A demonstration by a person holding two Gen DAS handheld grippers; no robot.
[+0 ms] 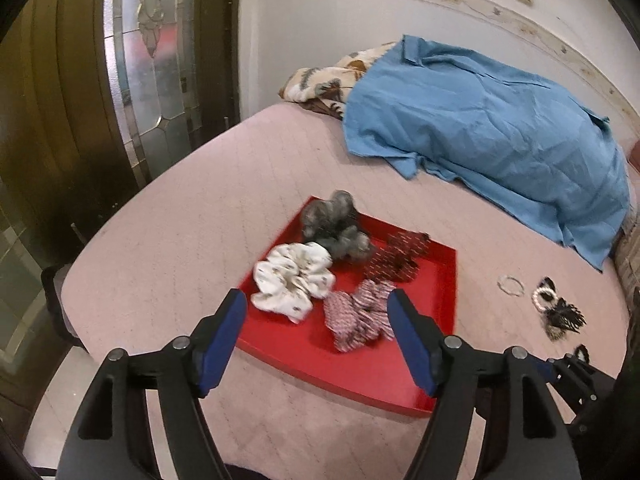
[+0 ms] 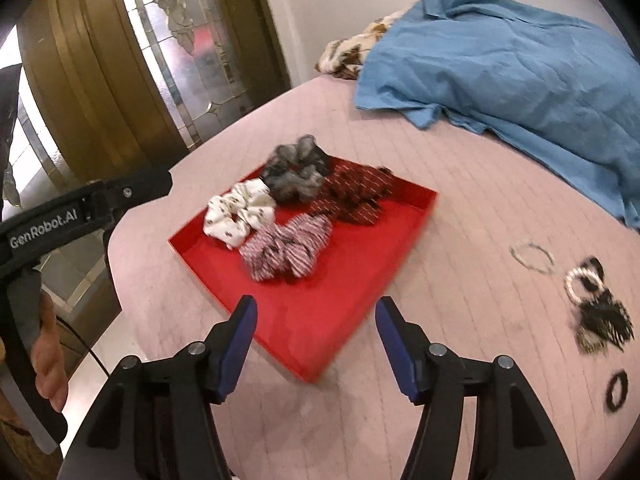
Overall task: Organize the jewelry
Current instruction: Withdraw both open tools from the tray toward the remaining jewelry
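Pink quilted bedspread carries everything. Both the left gripper and right gripper hang empty, jaws spread. Just ahead, a red tray holds four scrunchies. Right of the right gripper, a clear bracelet and black hair ties lie loose, likely next to collect. Beyond: blue sheet, glass door.

My left wrist view: low and near, facing forward over the red tray toward the far blue cloth. My right wrist view: slightly farther right, same facing; both share tray, bed, cloth.
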